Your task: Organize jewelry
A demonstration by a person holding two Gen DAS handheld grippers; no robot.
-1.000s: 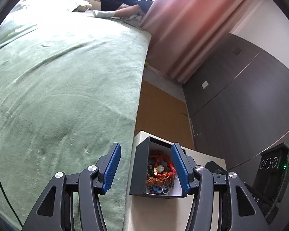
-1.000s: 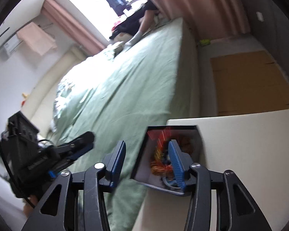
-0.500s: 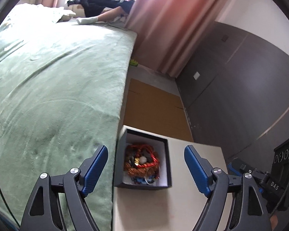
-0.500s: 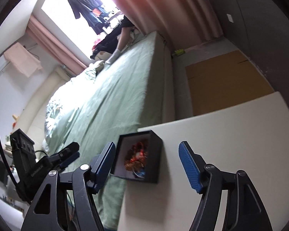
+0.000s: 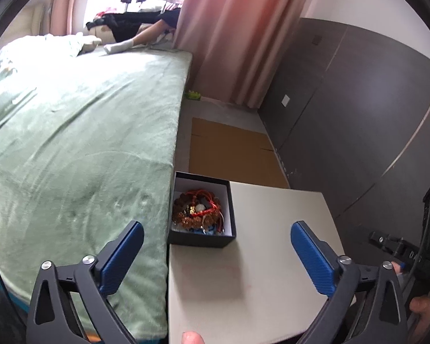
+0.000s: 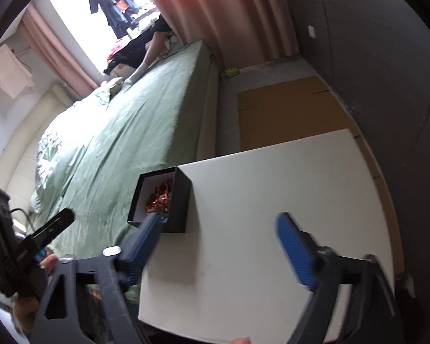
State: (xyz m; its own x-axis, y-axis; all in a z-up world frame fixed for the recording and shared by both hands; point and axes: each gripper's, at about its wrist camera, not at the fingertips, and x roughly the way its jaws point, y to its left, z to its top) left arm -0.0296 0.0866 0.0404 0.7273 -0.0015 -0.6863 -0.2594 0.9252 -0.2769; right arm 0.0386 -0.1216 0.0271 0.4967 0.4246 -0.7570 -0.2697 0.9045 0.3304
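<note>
A small black box [image 5: 201,240] with a white lining sits at the far left corner of a white table [image 5: 243,281]. It holds a tangle of jewelry [image 5: 196,210]: red cords, brown beads, a pale bead, some blue pieces. My left gripper [image 5: 215,239] hangs back from the box, its jaws opening wide with nothing between them. In the right wrist view the same box [image 6: 176,200] stands ahead and left of my right gripper [image 6: 218,226], whose jaws are also opening and hold nothing. Its left finger overlaps the box's near corner in the picture.
A bed with a green blanket [image 5: 80,149] runs along the table's left edge. A person's leg [image 5: 134,38] rests at its far end. Brown cardboard [image 5: 232,152] lies on the floor beyond the table, beside a dark wardrobe wall [image 5: 358,109]. Pink curtains [image 5: 238,28] hang behind.
Both grippers let go of the black box, opened wide and drew back and upward from it. The box now stands by itself on the table corner and looks smaller.
</note>
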